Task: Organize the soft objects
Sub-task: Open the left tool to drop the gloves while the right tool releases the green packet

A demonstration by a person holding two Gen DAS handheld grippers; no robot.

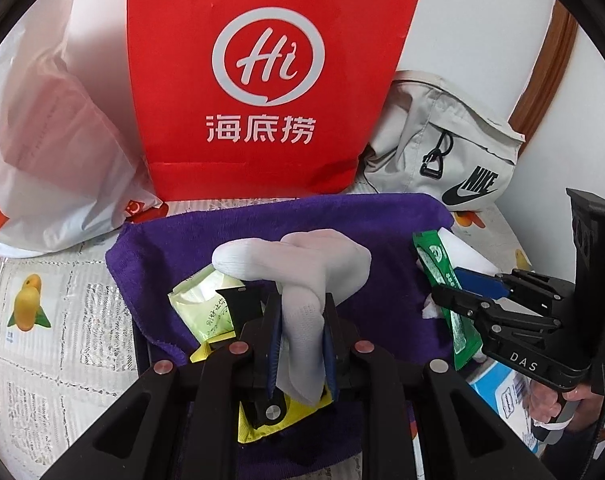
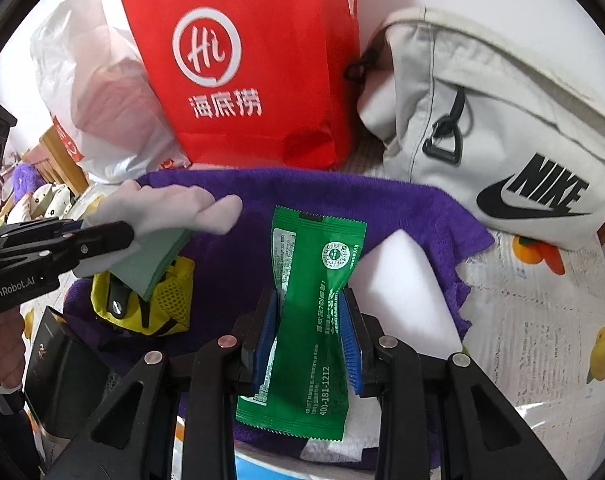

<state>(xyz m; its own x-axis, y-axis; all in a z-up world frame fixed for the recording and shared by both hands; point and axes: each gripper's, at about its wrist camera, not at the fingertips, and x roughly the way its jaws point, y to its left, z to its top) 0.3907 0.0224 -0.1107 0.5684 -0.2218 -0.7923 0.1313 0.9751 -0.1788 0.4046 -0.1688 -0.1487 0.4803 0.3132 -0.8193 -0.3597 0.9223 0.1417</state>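
White glove [image 1: 302,320] pinched in my left tool [image 1: 300,344], green sachet [image 2: 312,320] squeezed at its waist in my right tool [image 2: 310,336], both held over the purple towel [image 1: 382,220] on the fruit-print worktop [image 1: 62,320]. Carrying stage, I judge; next, each needs a chosen spot on the towel, clear of the pale-green tissue pack [image 1: 206,304] and white sponge [image 2: 402,280].

A plain white wall [image 1: 482,20] stands behind the table, whose fruit-printed white cloth [image 1: 54,340] covers the top, and brown wooden trim [image 1: 550,64] rises to the right of that wall.
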